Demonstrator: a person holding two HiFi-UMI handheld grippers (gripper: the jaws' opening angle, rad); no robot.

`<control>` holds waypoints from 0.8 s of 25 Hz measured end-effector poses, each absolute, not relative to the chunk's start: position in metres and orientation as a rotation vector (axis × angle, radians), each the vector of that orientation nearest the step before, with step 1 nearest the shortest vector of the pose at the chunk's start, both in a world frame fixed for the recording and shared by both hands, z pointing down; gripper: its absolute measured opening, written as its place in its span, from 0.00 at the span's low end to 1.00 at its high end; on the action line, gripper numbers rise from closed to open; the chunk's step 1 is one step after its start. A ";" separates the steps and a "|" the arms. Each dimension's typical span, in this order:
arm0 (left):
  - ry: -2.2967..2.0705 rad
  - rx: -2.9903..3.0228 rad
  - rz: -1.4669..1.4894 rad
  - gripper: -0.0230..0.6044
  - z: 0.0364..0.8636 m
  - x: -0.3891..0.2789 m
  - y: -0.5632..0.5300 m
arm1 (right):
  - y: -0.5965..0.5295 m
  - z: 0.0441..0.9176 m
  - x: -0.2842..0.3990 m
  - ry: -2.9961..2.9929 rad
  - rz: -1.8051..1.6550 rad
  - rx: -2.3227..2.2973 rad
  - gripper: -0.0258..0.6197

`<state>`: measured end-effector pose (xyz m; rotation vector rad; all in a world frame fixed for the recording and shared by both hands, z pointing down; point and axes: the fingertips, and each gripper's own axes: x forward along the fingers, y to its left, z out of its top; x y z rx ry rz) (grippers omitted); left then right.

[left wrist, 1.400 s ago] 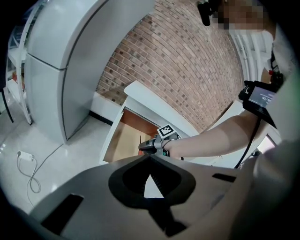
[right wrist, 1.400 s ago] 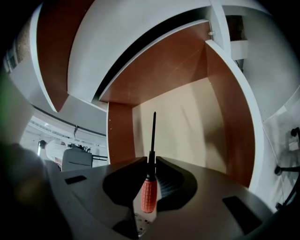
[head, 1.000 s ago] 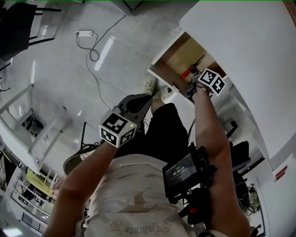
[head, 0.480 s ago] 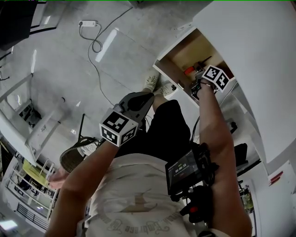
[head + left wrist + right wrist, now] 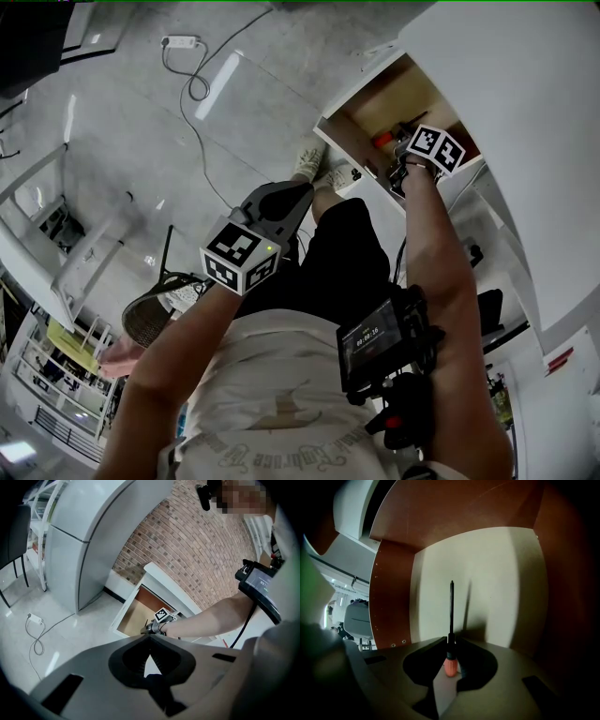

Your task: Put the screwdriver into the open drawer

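Head view: my right gripper (image 5: 405, 174) reaches into the open drawer (image 5: 349, 142). The orange speck beside it is probably the screwdriver (image 5: 382, 142) handle. The left gripper (image 5: 292, 199) hangs over my lap, well apart.

Left gripper view: its jaws meet at the tips, with nothing between them.

Right gripper view: the jaws are pinched on the screwdriver at the top of its orange handle, and the shaft points down at the pale drawer floor. I judge it light, stiff and slim. The ribbed handle is the place to hold it, since the smooth shaft would likely slip.
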<state>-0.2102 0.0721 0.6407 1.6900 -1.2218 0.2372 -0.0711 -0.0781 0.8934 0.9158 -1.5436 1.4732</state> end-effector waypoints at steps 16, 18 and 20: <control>-1.181 1.727 0.259 0.07 0.640 -0.206 0.076 | -0.077 0.892 -0.067 -1.549 1.493 0.914 0.18; -1.178 1.732 0.255 0.07 0.636 -0.205 0.075 | -0.078 0.887 -0.066 -1.556 1.501 0.919 0.18; -1.177 1.737 0.254 0.07 0.633 -0.206 0.074 | -0.079 0.883 -0.068 -1.568 1.511 0.918 0.18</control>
